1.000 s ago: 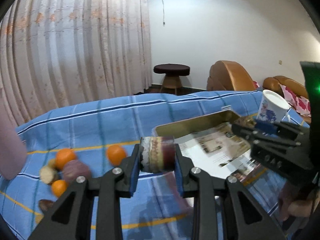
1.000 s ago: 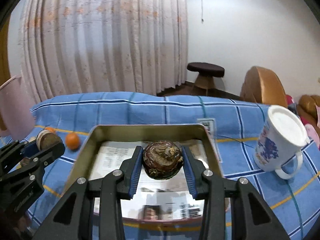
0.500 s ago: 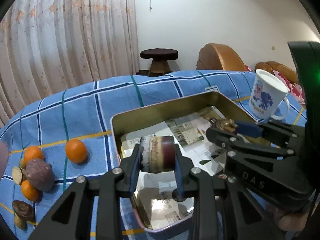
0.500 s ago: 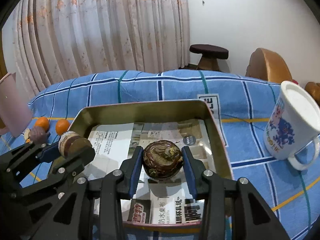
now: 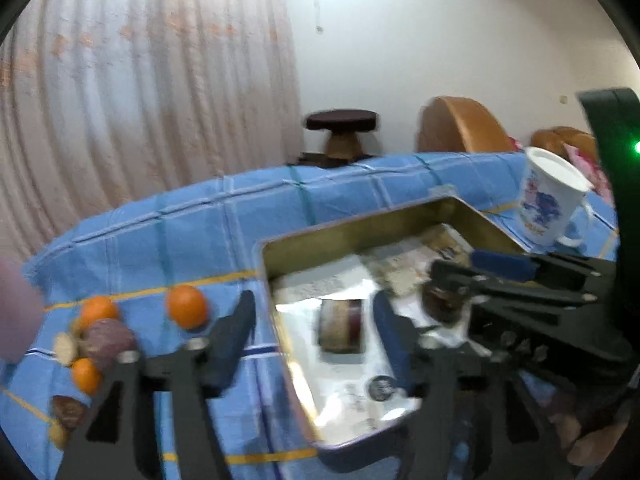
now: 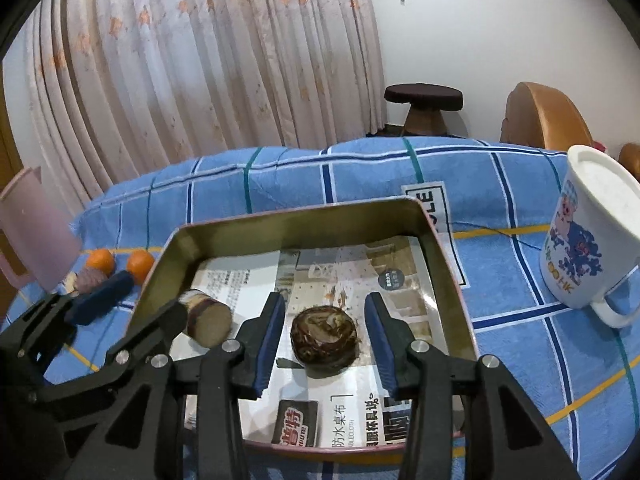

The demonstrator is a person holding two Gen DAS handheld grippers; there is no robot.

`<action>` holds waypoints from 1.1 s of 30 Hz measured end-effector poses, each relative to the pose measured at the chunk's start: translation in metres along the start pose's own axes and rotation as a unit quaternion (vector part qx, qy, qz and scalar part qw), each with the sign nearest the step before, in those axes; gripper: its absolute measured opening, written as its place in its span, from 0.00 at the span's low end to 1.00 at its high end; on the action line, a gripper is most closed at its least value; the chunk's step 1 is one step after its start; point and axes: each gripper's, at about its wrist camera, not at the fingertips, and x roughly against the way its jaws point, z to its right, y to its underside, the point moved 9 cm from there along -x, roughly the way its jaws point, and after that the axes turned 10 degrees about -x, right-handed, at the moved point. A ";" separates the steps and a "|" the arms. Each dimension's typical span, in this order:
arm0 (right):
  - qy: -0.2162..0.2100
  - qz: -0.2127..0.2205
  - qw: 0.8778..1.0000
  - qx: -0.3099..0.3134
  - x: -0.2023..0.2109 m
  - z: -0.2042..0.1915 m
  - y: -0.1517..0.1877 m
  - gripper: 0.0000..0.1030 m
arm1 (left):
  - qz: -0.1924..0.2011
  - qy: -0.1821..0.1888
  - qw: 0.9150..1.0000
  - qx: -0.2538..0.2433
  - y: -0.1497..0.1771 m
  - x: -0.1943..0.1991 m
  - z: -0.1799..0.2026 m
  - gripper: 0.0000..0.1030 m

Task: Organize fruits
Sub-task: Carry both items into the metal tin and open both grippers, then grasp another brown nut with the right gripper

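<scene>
Both jaws just spread, nothing pinched: brown fruit between right gripper pads, cut piece between left gripper pads, on tray floor.

Beyond the jaws hung a pale pleated curtain, beside a white wall, a dark round stool and a tan leather chair.

On the newspaper sheet lining the metal tin, Chinese print near its 6 o'clock edge reads "防水桌布" above small "CLOTH". A white tag on the blue checked cloth, past the tin's 1 o'clock corner, shows "OLE". The mug's lettering is too unclear to read.
</scene>
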 end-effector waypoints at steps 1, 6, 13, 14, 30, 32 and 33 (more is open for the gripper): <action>-0.006 0.009 1.000 -0.008 0.005 0.001 -0.003 0.50 | 0.007 -0.010 1.000 0.009 -0.002 0.005 -0.007 0.83; -0.036 0.079 0.995 -0.042 0.029 0.004 -0.020 0.80 | 0.034 -0.029 0.998 0.049 -0.005 0.021 -0.037 0.98; -0.011 0.093 0.996 -0.013 0.027 -0.013 -0.013 0.80 | 0.018 -0.050 0.996 0.066 0.021 0.022 -0.071 0.98; -0.005 0.099 0.995 -0.006 0.028 -0.017 -0.013 0.80 | 0.016 -0.053 0.996 0.065 0.025 0.023 -0.074 0.98; -0.001 0.111 0.994 0.001 0.032 -0.070 0.011 0.80 | 0.003 -0.080 0.994 0.075 0.069 0.037 -0.139 0.99; -0.006 0.105 0.994 0.012 0.029 -0.087 0.018 0.80 | -0.003 -0.084 0.994 0.071 0.075 0.038 -0.148 0.99; -0.008 0.102 0.995 0.018 0.028 -0.093 0.021 0.80 | -0.005 -0.088 0.994 0.070 0.078 0.039 -0.154 0.99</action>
